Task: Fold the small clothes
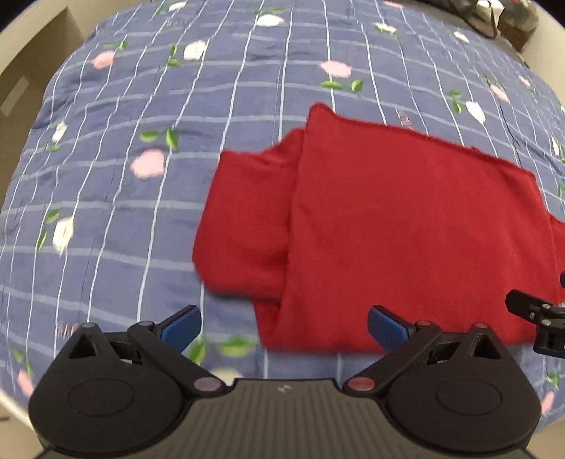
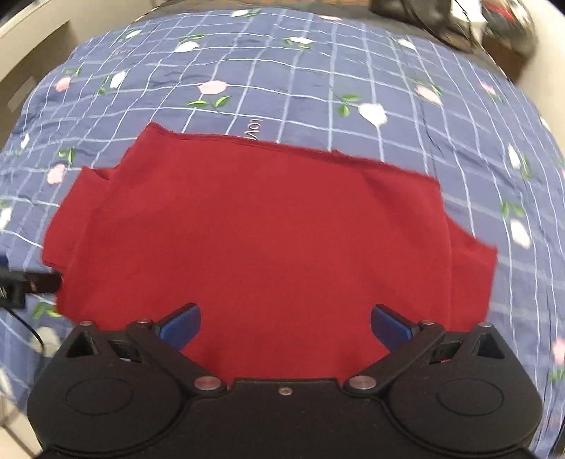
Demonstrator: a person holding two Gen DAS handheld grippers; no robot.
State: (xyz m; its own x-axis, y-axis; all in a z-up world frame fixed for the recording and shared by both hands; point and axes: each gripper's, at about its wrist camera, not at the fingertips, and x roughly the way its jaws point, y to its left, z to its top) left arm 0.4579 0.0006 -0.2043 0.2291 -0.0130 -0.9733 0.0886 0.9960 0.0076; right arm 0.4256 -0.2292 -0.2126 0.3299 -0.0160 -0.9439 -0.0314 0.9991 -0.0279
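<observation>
Red garment (image 2: 261, 240) lies flat ahead of both wide-open, empty claws, left claw (image 1: 284, 326) and right claw (image 2: 286, 325).

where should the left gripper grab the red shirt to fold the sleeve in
Probably the outer end of the sleeve on the red shirt, which sticks out flat past the body's left edge. Come in low from the left over the bedsheet, so one finger slips under the loose edge. The left gripper has its jaws open and holds nothing.

A wrinkled blue bedsheet with a white grid and pink and white flowers (image 1: 141, 219) is spread across the view. A beige cardboard box (image 1: 31, 67) is seen beside it, and dark blurred clutter (image 2: 459, 21) beyond.
</observation>
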